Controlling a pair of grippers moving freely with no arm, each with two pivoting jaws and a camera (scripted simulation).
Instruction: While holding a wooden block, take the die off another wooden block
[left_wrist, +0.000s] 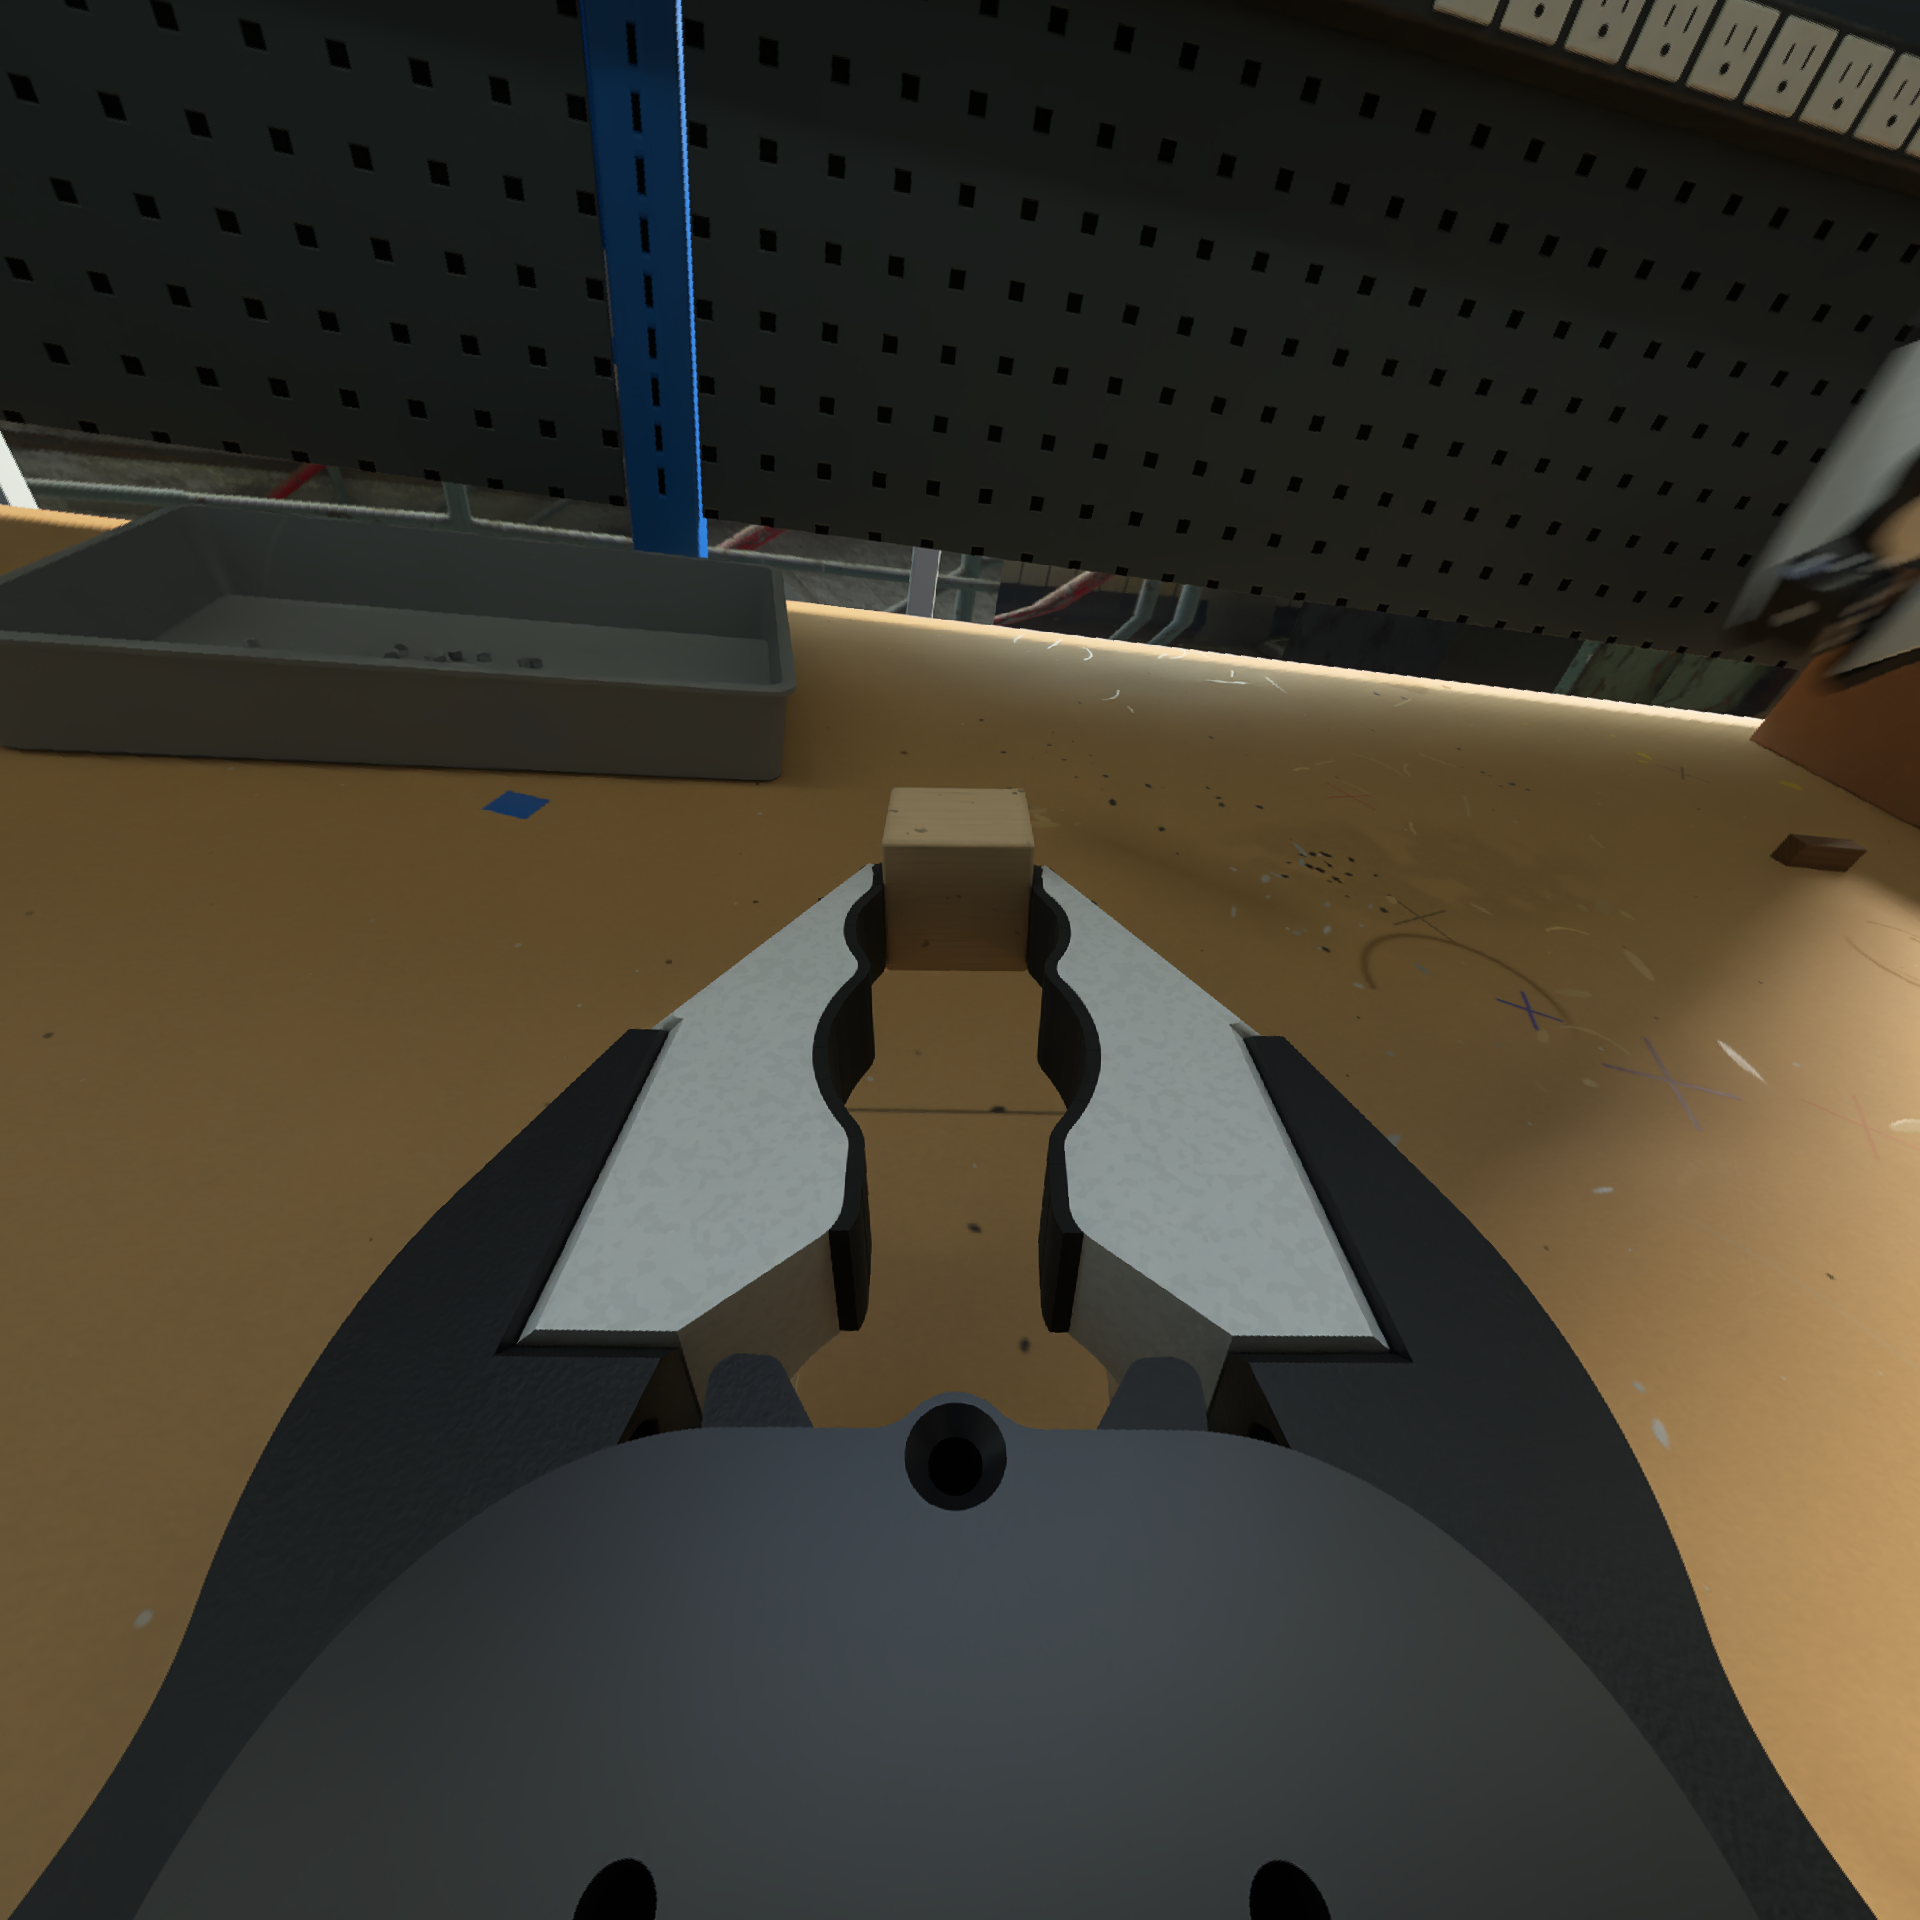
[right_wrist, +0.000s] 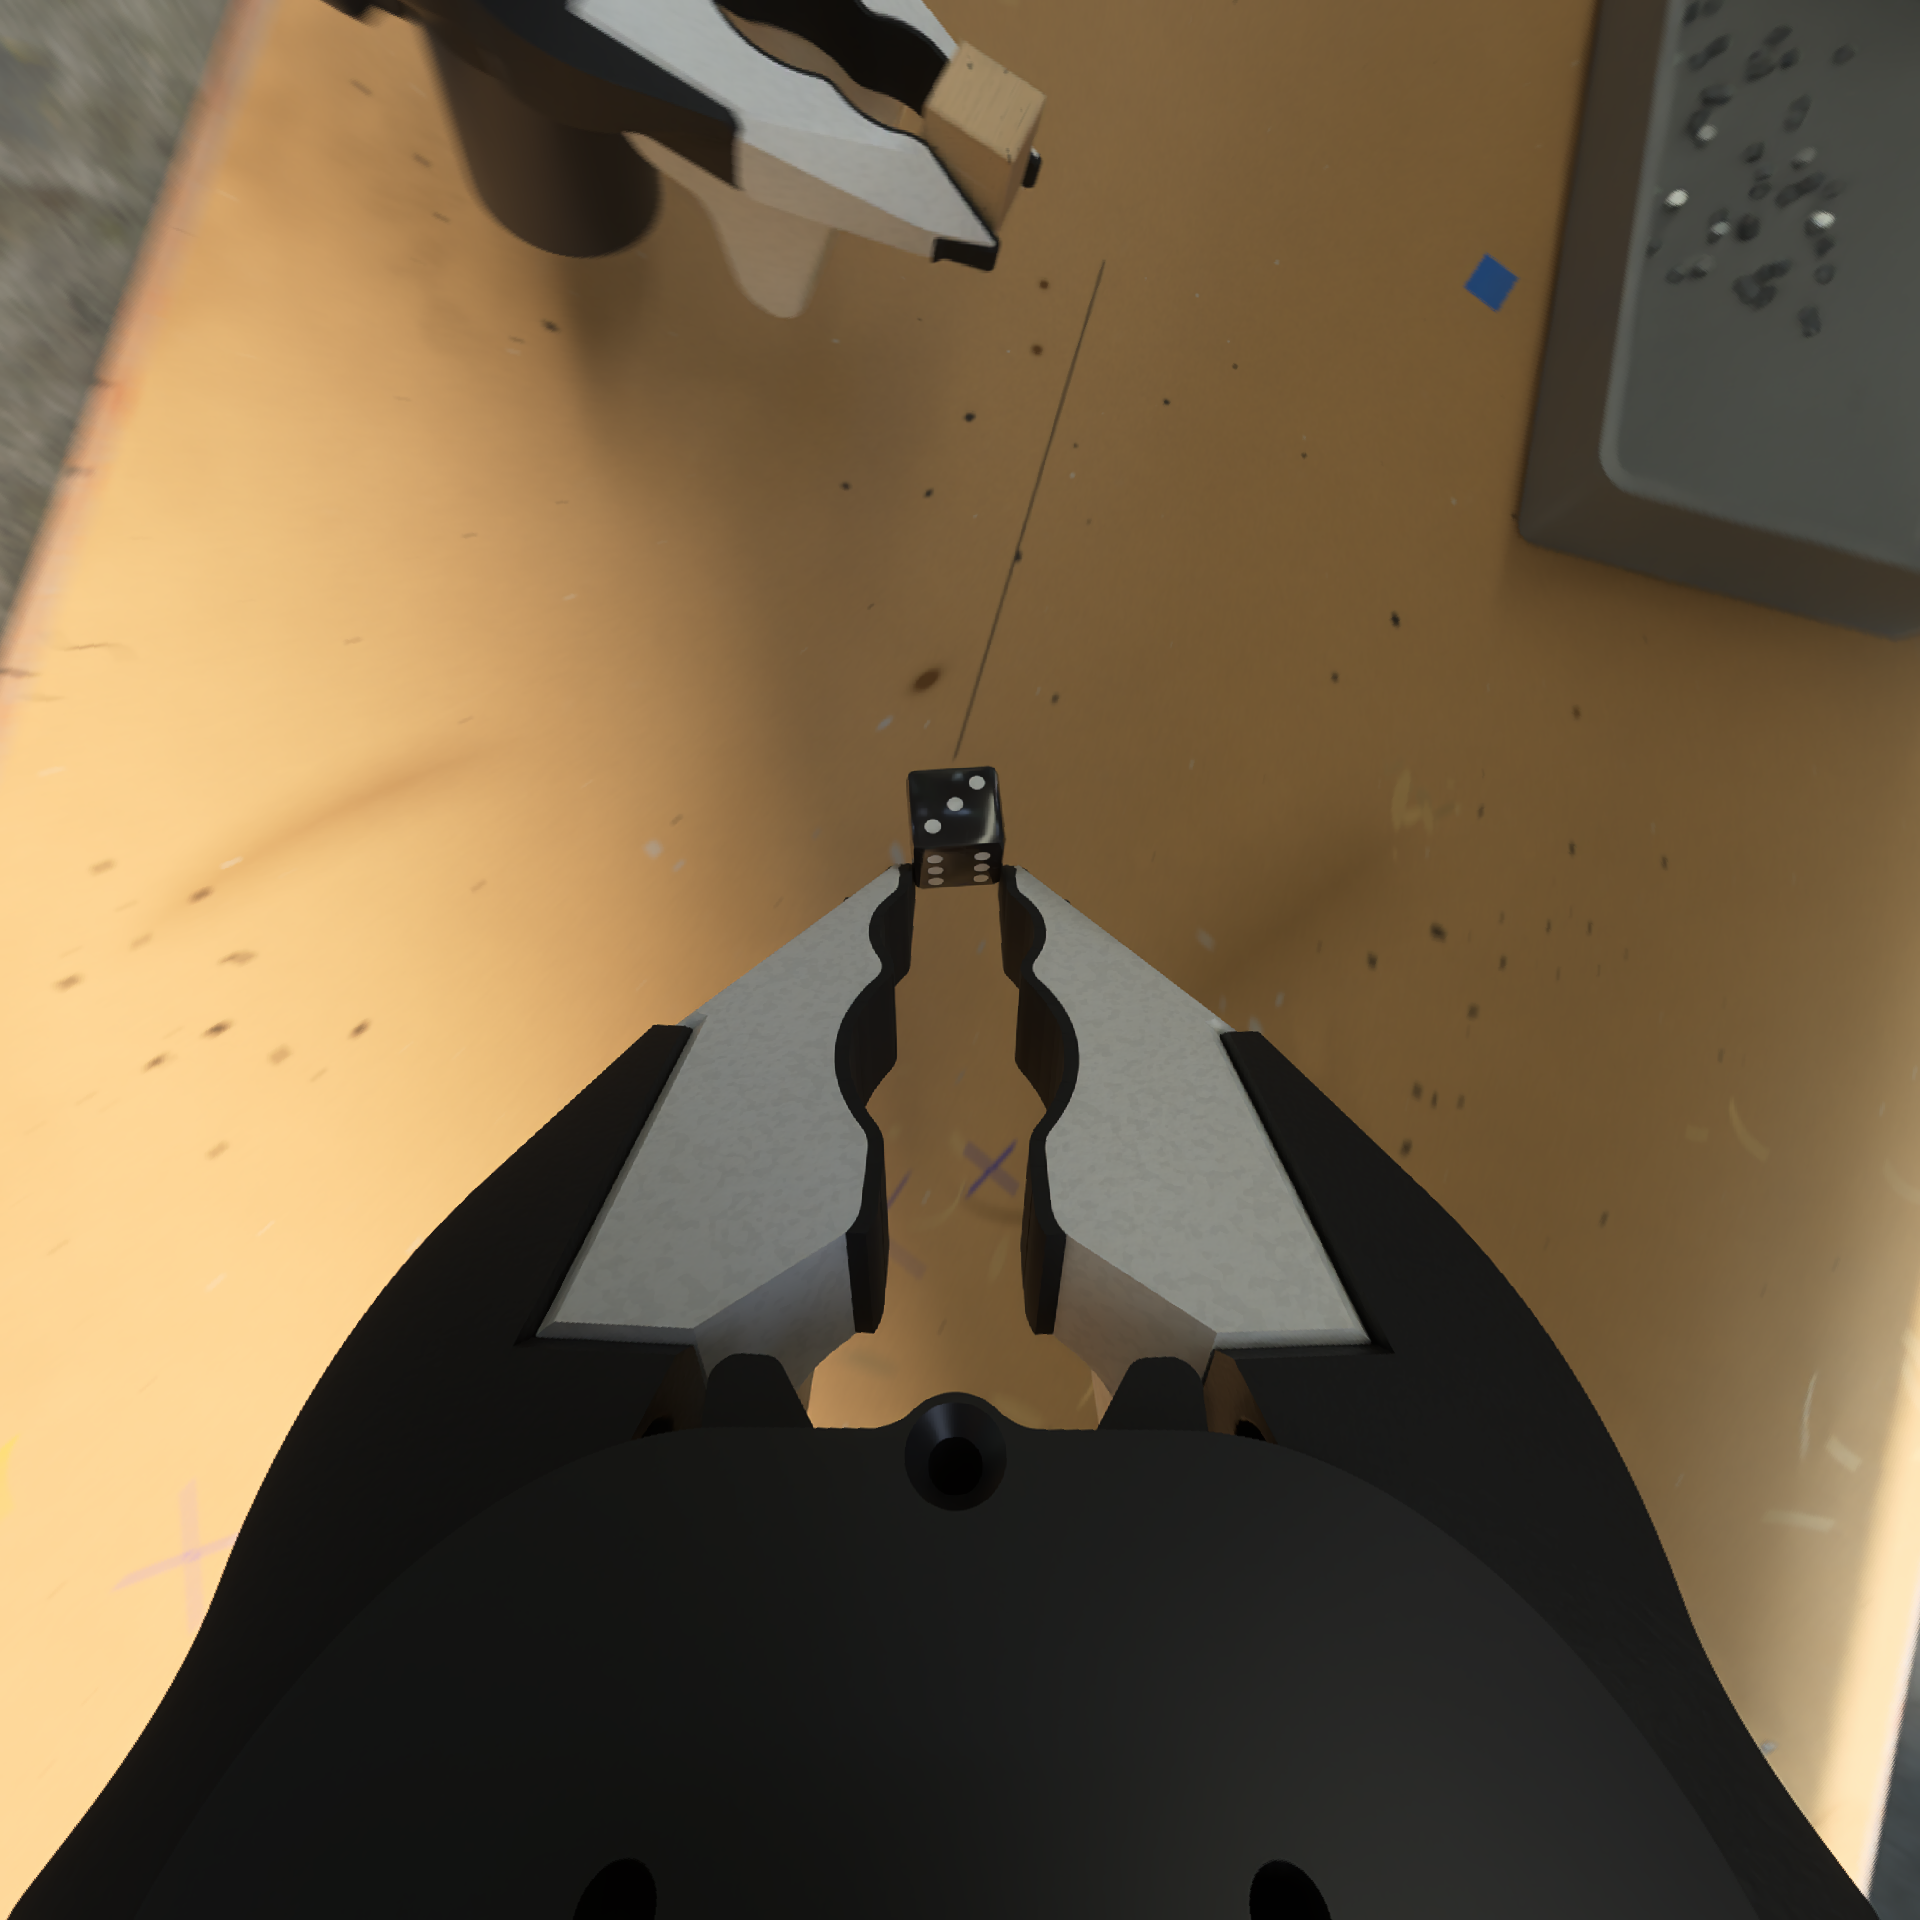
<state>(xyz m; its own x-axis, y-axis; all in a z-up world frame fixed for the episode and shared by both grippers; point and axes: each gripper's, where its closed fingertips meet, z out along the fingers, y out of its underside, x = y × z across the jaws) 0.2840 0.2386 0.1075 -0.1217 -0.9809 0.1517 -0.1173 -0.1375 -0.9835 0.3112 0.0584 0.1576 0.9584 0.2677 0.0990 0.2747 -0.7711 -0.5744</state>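
Left gripper (left_wrist: 956, 914) clamped a wooden block (left_wrist: 957, 878) at its fingertips, roughly cubic, no clear long axis, above the workbench (left_wrist: 312, 987). Right gripper (right_wrist: 956, 878) pinched the black die (right_wrist: 956, 826), three-pip face toward camera-top, six-pip face toward the camera, clear above the bench.

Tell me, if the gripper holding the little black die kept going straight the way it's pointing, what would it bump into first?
Probably the bare tabletop. The right gripper, shut on the die, points steeply down at it, with nothing between. Depth is hard to judge.
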